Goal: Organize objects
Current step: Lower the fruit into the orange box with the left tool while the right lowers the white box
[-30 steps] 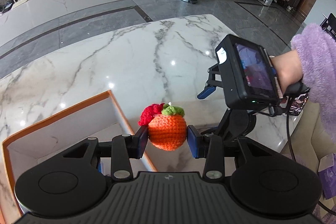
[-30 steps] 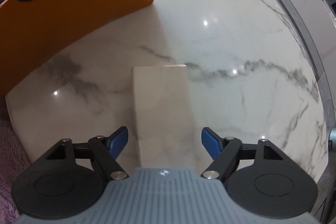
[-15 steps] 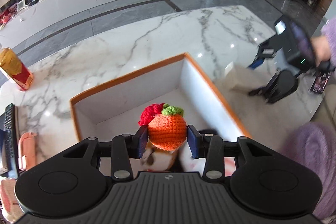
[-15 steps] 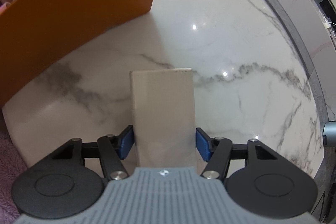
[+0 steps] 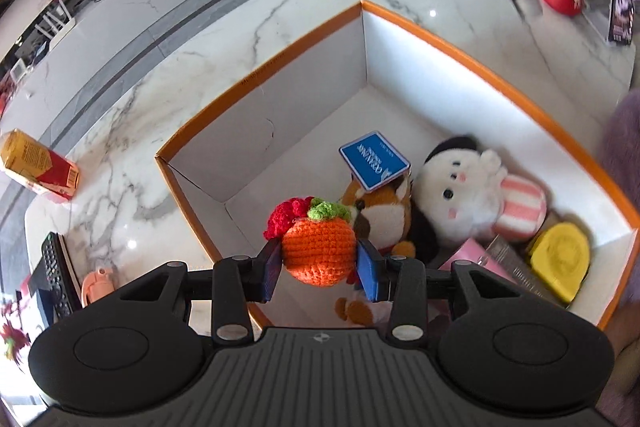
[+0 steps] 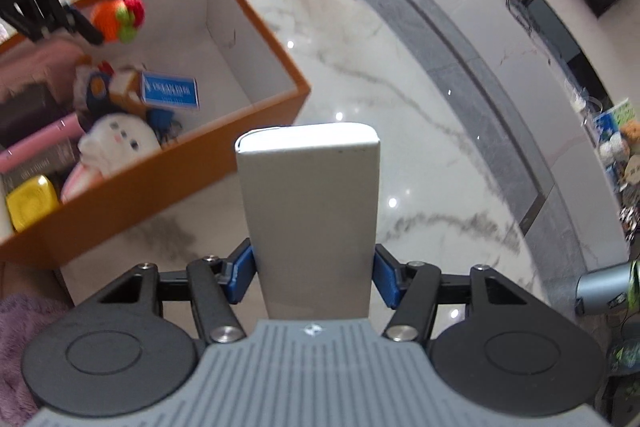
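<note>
1. My left gripper (image 5: 319, 267) clamps the crocheted orange (image 5: 318, 253) between its blue pads, holding it in the air above the orange box (image 5: 472, 57).
2. My right gripper (image 6: 313, 275) is closed on the white case (image 6: 312, 211), lifted off the marble table (image 6: 400, 99) beside the box.
3. Inside the box I see a white plush (image 5: 460, 195), a fox plush (image 5: 384, 215), a blue card (image 5: 374, 159) and a yellow item (image 5: 560, 259).

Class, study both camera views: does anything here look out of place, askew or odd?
Nothing looks damaged or spilled. One oddity: the yellow-and-red carton lies tipped on its side on the marble table, outside the orange box. Inside the box, the blue card sits tilted on the fox plush.
</note>
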